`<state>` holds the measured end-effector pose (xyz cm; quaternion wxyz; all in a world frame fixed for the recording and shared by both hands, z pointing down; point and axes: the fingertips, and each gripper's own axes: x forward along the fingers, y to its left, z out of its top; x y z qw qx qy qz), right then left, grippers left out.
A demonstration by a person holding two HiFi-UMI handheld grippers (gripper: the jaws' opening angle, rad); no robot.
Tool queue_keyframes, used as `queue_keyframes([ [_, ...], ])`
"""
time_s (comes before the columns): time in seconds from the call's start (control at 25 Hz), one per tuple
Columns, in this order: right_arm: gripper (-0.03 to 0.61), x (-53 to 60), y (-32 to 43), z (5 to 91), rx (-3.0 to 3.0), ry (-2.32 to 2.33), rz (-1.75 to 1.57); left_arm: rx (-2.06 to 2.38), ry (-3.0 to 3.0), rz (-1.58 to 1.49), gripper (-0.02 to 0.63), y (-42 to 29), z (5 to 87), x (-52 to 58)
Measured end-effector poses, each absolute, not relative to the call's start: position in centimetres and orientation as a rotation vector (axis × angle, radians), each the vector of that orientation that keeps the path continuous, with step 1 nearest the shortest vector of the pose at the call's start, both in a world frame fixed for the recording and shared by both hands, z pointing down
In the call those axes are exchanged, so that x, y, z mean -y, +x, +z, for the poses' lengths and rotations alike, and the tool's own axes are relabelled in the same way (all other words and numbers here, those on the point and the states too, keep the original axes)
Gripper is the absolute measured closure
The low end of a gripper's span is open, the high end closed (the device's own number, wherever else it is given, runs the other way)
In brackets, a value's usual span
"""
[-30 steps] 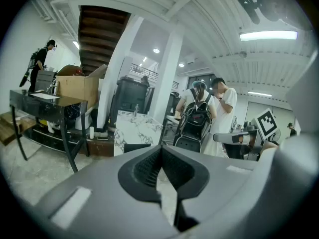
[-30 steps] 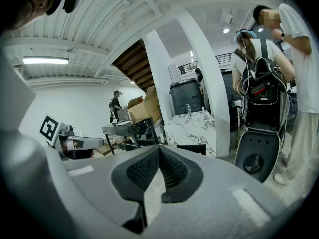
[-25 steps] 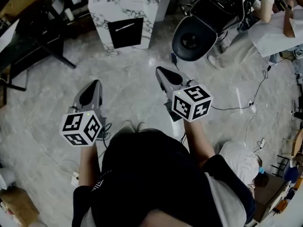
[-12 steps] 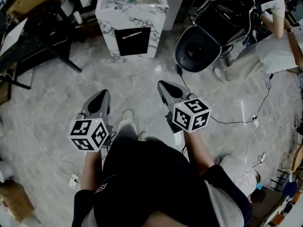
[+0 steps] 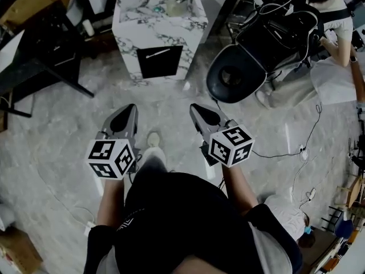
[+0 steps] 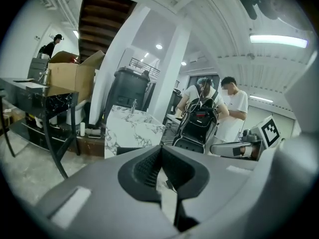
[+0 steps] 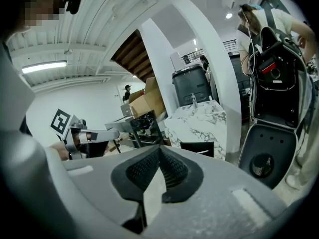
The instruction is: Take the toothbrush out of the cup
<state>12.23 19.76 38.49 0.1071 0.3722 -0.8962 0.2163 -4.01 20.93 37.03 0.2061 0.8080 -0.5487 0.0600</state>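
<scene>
With both held out over the grey floor [image 5: 171, 104], left gripper [image 5: 128, 111] and right gripper [image 5: 197, 108] sit side by side, apart. Jaws on each are closed tip to tip, with nothing between them. A marble-patterned cabinet [image 5: 157, 24] stands far ahead, and black round-based equipment [image 5: 235, 76] stands far right. Toothbrush and cup cannot be made out in any view.

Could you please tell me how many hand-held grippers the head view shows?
2: the left hand-held gripper left of centre, the right hand-held gripper right of centre. None appears hidden.
</scene>
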Motion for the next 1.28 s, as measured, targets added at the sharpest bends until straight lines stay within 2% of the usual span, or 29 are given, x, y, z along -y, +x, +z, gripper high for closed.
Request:
queue_keyframes([
  [0.56, 0.568, -6.9, 6.7, 36.3, 2.638, 1.223, 0.599, 1.450, 2.321, 0.272, 0.597, -9.1, 36.8, -8.9],
  [0.92, 0.520, -1.7, 4.1, 35.8, 2.619, 1.243, 0.574, 1.497, 2.281, 0.296, 0.597, -13.6, 37.1, -5.6],
  [1.28, 0.479, 4.4, 4.8, 35.9, 2.606, 1.291, 0.561, 1.537, 2.244, 0.303, 0.597, -14.4, 37.4, -3.0],
])
